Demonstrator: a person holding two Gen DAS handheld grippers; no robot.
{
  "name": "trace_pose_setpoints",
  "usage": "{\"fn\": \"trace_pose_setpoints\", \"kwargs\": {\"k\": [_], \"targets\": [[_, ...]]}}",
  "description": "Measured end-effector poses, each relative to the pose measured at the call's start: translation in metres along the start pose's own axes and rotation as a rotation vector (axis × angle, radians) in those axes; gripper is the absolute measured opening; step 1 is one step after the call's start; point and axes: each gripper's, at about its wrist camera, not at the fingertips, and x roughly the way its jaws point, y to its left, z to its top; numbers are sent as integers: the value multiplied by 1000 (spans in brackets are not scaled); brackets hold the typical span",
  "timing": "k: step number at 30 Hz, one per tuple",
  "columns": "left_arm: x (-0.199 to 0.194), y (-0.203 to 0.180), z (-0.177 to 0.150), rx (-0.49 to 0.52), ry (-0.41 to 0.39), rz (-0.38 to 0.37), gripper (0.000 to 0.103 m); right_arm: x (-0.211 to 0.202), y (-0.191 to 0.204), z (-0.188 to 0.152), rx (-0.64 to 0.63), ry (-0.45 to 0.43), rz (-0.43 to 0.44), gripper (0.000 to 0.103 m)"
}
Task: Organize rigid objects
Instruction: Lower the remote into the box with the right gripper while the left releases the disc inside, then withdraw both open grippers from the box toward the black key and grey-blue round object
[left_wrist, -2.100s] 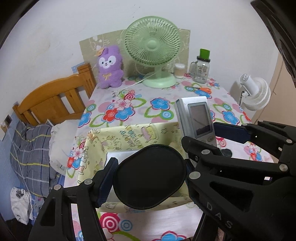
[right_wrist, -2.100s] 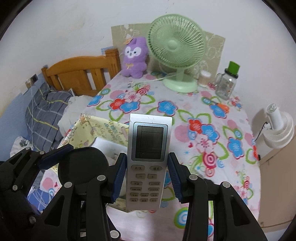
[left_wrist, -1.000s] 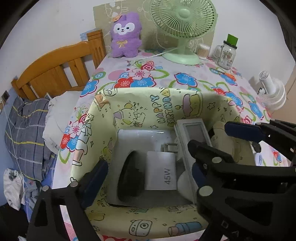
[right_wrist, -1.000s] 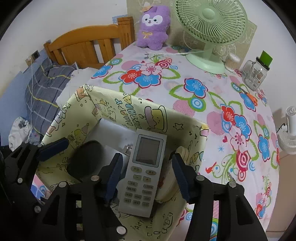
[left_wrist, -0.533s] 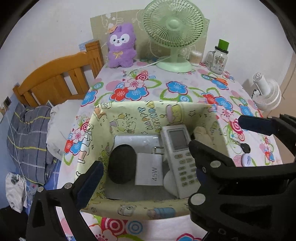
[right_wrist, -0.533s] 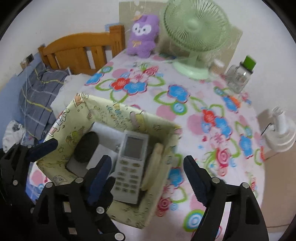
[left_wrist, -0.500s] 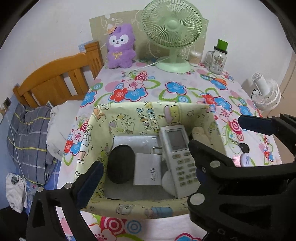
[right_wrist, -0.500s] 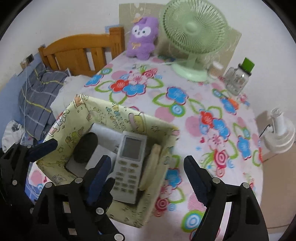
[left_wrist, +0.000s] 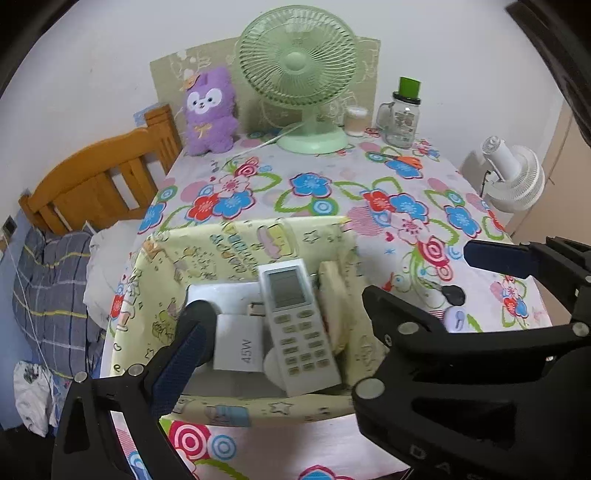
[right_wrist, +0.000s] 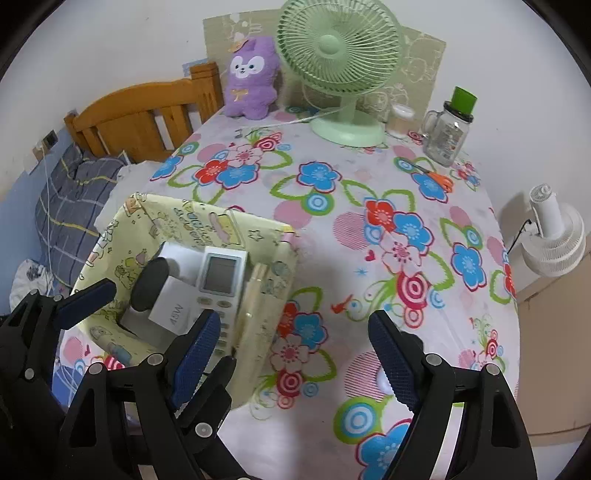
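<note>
A yellow cartoon-print fabric bin (left_wrist: 240, 247) (right_wrist: 155, 218) sits at the table's near left. Inside lie a white remote control (left_wrist: 297, 325) (right_wrist: 219, 280), a black oval case (left_wrist: 195, 314) (right_wrist: 149, 282), a white 45W charger box (left_wrist: 238, 347) (right_wrist: 173, 306) and a cream object (left_wrist: 334, 306) (right_wrist: 258, 291). My left gripper (left_wrist: 280, 365) is open and empty just in front of the bin. My right gripper (right_wrist: 295, 350) is open and empty over the tablecloth, right of the bin. A black key (left_wrist: 452, 295) and a small white item (left_wrist: 456, 319) lie right of the bin.
A green desk fan (left_wrist: 301, 74) (right_wrist: 341, 55), a purple plush (left_wrist: 210, 110) (right_wrist: 253, 77), a small jar (left_wrist: 356, 120) and a glass bottle with green lid (left_wrist: 404, 114) (right_wrist: 448, 127) stand at the back. Orange scissors (right_wrist: 437, 177) lie near the bottle. A wooden bed frame (left_wrist: 99, 177) is left; a white fan (right_wrist: 554, 236) right.
Both grippers let go of the black case and the remote, which now lie in the bin. Both grippers have pulled back open; the right one has swung right, away from the bin.
</note>
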Motion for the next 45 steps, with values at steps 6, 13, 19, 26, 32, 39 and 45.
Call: {"fn": "trace_pose_setpoints", "kwargs": {"k": [6, 13, 19, 26, 32, 39, 45], "targets": [[-4, -20, 5, 19, -5, 0, 101, -8, -21, -4, 25, -7, -3, 85], [-9, -39, 10, 37, -14, -3, 101, -17, -40, -8, 46, -21, 4, 85], [-14, -56, 14, 50, -28, -12, 101, -23, -57, -12, 64, -33, 13, 85], [-12, -81, 14, 75, -43, -34, 101, -24, -80, -21, 80, -32, 30, 85], [-6, -101, 12, 92, -39, -64, 101, -23, -100, -32, 92, -39, 31, 85], [7, -119, 8, 84, -26, -96, 101, -16, -118, -41, 84, -46, 21, 85], [20, -133, 7, 109, -20, -100, 101, -7, -134, -49, 108, -66, 24, 85]]}}
